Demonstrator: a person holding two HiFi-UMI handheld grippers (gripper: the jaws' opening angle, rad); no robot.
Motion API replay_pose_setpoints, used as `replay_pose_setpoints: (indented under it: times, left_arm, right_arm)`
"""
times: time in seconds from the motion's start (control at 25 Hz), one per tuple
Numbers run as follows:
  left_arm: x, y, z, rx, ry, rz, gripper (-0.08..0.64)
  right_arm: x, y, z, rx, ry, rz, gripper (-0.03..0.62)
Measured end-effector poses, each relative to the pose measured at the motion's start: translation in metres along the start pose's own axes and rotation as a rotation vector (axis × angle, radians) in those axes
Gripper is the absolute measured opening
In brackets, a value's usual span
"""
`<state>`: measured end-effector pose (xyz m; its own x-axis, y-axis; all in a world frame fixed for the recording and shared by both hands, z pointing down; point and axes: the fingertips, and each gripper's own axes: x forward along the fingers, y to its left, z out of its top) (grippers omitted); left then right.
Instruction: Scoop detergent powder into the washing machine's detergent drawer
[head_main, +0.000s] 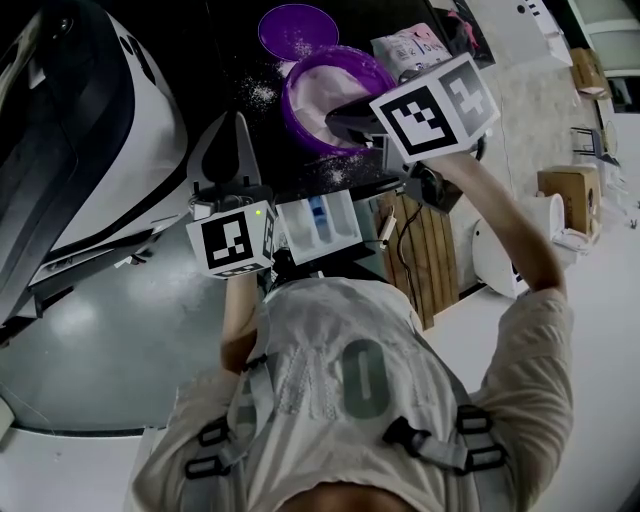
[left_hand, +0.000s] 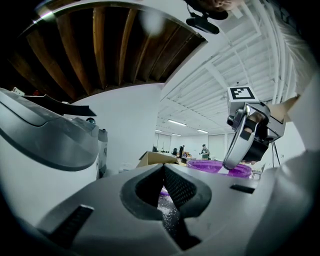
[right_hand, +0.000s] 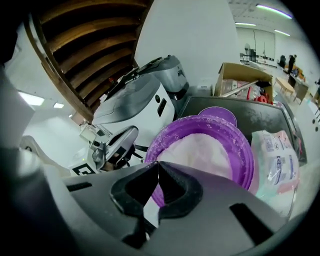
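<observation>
Left tongs (left_hand: 163, 169) nearest us, clenched empty, just left of the open detergent drawer (head_main: 318, 228). Right tongs (right_hand: 157, 169) clenched over far powder bowl (head_main: 290, 105); any pinched tool unclear. We judge scooping underway, drawer not yet filled.

Open-plan lab hall: white beamed ceiling (left_hand: 215, 85), strip lights (left_hand: 176, 122), cardboard box (right_hand: 240, 75).

Glossy plastic bowl (right_hand: 243, 150) holds matt, grainy powder (right_hand: 200, 150).
</observation>
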<state>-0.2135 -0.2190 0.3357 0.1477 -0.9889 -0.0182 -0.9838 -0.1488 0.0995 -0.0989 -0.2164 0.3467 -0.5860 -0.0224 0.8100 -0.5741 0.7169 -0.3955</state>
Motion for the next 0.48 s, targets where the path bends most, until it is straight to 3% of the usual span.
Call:
replay_pose_setpoints:
  times: [0.32,0.48]
  left_arm:
    - [-0.001,-0.003,-0.001,0.002,0.003,-0.008,0.02]
    - [0.0,-0.006,-0.001,0.006,0.006,-0.011,0.02]
  right_arm:
    - [-0.007,-0.009,-0.006,0.249,-0.086,0.081,0.009]
    - [-0.011,-0.013,-0.003,0.356,-0.177,0.141,0.009]
